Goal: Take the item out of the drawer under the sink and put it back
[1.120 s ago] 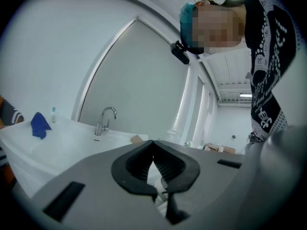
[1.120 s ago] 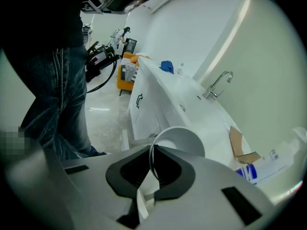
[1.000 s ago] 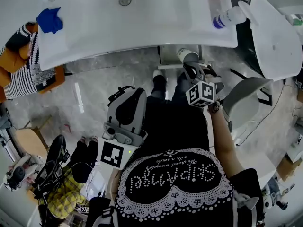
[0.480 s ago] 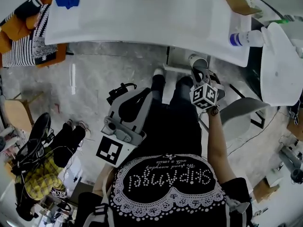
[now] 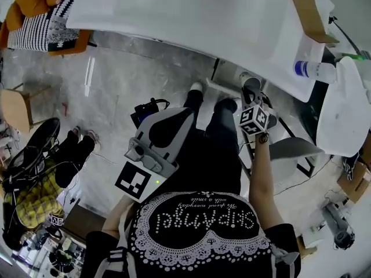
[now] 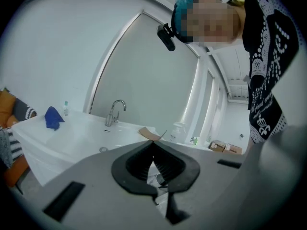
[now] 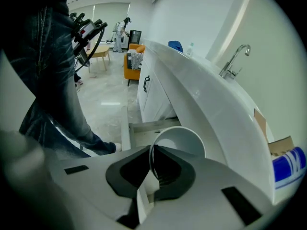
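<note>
The left gripper [image 6: 153, 145] is held close in front of the person's body, near level, its jaws together with nothing between them. The right arm [image 5: 262, 172] reaches forward, and the right gripper [image 7: 150, 152] tips steeply down, its jaws clamped on the rim of a cup [image 7: 180, 140].

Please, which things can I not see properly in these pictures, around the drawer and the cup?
- Inside of the drawer: in the right gripper view the cup and the right gripper cover most of it. In the head view the sink counter overhangs it.
- Label of the bottle: too small in the head view, cut off by the edge in the right gripper view.
</note>
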Demonstrator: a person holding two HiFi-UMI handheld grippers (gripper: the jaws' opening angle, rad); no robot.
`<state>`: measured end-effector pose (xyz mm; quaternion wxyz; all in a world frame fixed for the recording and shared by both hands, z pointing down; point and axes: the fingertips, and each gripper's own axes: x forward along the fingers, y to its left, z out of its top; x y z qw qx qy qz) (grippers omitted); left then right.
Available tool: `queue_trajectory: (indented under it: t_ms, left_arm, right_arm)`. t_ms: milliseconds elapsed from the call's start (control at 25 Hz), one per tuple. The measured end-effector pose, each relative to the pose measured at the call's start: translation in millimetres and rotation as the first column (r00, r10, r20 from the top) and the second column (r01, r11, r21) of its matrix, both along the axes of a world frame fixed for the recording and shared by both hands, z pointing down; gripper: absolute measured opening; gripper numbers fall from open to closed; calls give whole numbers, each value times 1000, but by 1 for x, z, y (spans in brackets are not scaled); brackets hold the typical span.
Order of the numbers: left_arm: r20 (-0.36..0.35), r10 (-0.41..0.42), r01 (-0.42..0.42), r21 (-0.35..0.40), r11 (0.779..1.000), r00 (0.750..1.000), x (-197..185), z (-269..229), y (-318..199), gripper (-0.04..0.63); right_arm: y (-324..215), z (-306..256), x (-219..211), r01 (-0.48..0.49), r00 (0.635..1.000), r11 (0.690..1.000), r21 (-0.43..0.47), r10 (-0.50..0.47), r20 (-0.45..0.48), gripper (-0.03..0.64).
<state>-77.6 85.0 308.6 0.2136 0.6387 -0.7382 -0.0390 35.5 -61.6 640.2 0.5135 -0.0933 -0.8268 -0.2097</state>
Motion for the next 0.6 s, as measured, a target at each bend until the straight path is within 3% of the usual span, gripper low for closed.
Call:
queue_trajectory:
  t_ms: [600]
  left_arm:
    - [2,-55,55,-81,995,999,3,12,14,5]
  right_arm:
    - [-13,42,-4,5,999,999,-45,-7,-46,26]
